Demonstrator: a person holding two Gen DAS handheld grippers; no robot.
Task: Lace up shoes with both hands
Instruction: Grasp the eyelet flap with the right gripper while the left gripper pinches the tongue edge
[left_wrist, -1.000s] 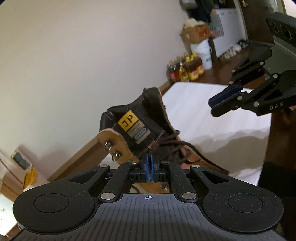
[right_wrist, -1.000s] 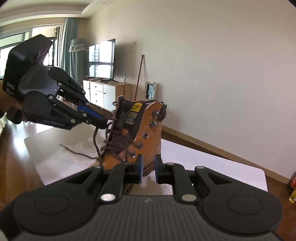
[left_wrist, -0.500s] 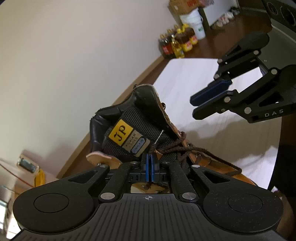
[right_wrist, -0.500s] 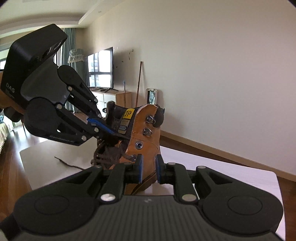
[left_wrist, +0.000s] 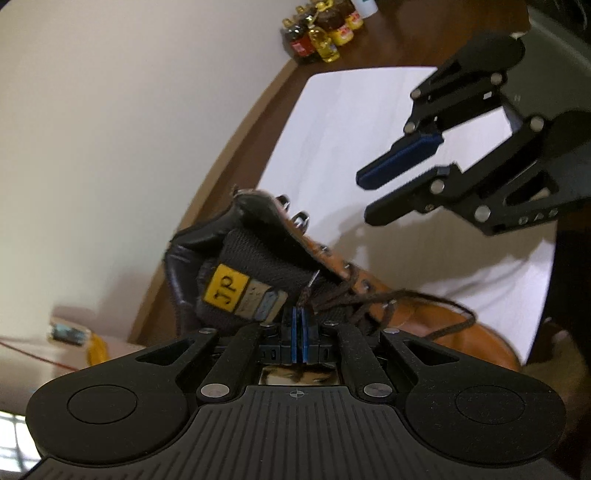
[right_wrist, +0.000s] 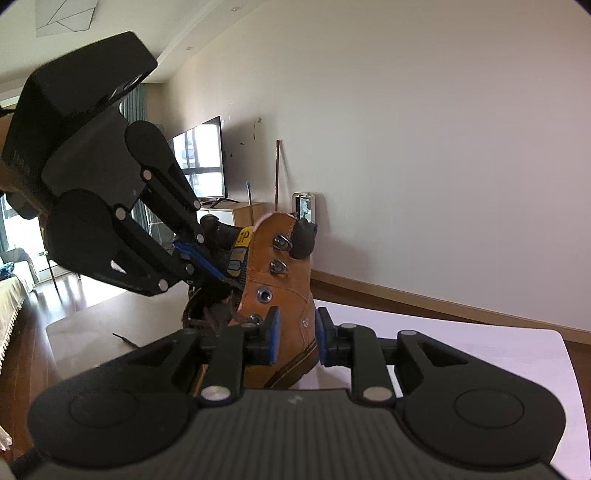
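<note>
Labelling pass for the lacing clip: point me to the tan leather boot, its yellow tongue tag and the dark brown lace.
tan leather boot (right_wrist: 286, 302), right wrist view, on the ankle side panel.
yellow tongue tag (left_wrist: 226, 289), left wrist view, on the printed letters.
dark brown lace (left_wrist: 424, 294), left wrist view, on the loose loop over the vamp.

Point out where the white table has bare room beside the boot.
White table lies bare right of the boot, out to its far edge. Left of the boot is crowded: left gripper, laces.

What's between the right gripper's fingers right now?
Nothing. In the left wrist view the right gripper hangs above the boot, jaws opening on bare air; white table shows through the gap.
</note>
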